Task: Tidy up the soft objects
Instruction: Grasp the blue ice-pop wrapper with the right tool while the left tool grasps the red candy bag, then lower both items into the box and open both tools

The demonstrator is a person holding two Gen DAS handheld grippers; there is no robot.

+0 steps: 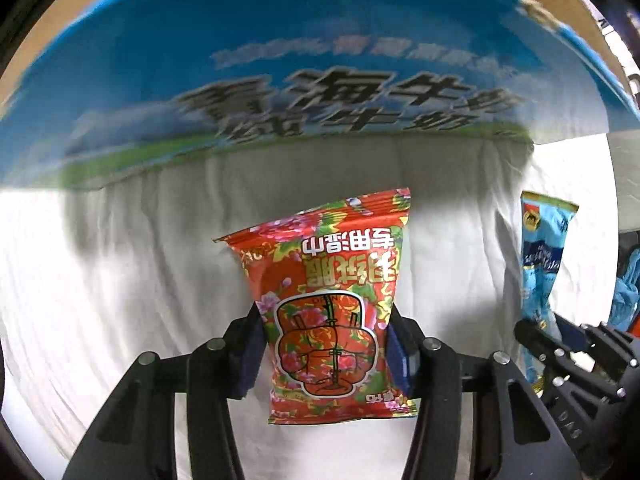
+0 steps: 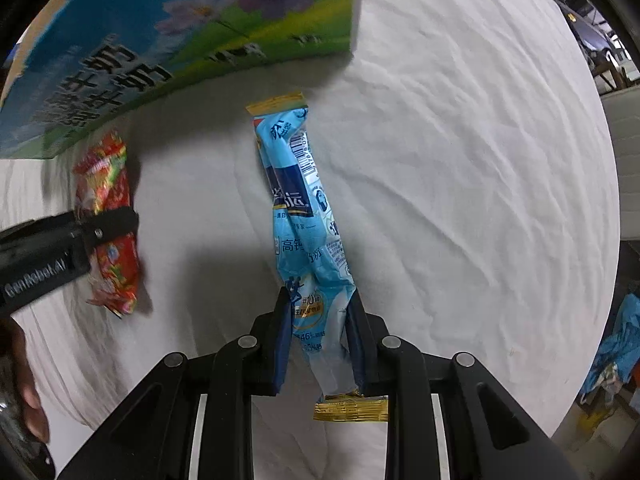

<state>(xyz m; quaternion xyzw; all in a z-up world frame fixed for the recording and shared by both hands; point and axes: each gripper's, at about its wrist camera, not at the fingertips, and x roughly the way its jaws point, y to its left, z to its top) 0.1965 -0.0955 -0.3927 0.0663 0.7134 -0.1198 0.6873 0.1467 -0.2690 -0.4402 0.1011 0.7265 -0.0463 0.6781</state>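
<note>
Already both grippers carry a packet; the left gripper [image 1: 326, 344] has its pads pressed on the flanks of the red floral packet [image 1: 326, 308], whose long axis runs straight ahead along the fingers; the right gripper [image 2: 318, 336] pinches the slim blue sachet [image 2: 308, 216] near its rear gold seal, the rest stretching forward beyond the fingertips. Ahead of and above both fingertips stands the blue printed carton [image 1: 280, 80] on the white cloth [image 2: 460, 160]; the red packet's tip looks nearer it, so the left hand probably delivers first.
</note>
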